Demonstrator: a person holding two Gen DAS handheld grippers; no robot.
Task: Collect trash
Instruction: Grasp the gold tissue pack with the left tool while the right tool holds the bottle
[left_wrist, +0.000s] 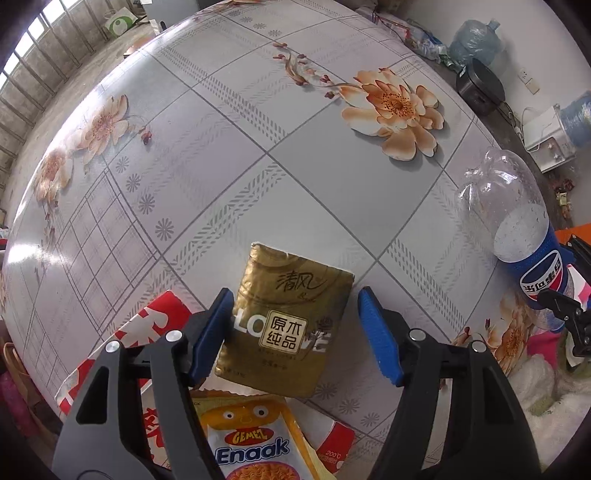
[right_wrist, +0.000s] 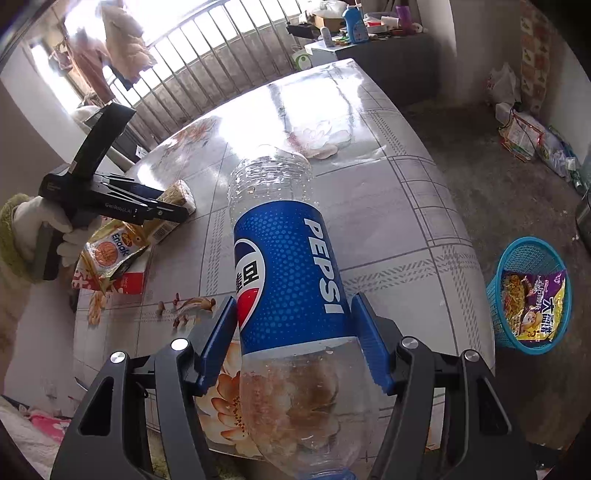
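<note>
A gold tissue pack lies flat on the flowered table. My left gripper points down over it and stands open, its blue pads either side of the pack; the left pad is at the pack's edge and the right pad is apart from it. My right gripper is shut on an empty Pepsi bottle at its blue label and holds it tilted above the table. The same bottle shows at the right edge of the left wrist view.
An Enaak noodle packet lies on a red and white carton just behind the tissue pack. A blue basket stands on the floor off the table's right edge, with a purple and yellow wrapper inside. A gloved hand holds the left gripper.
</note>
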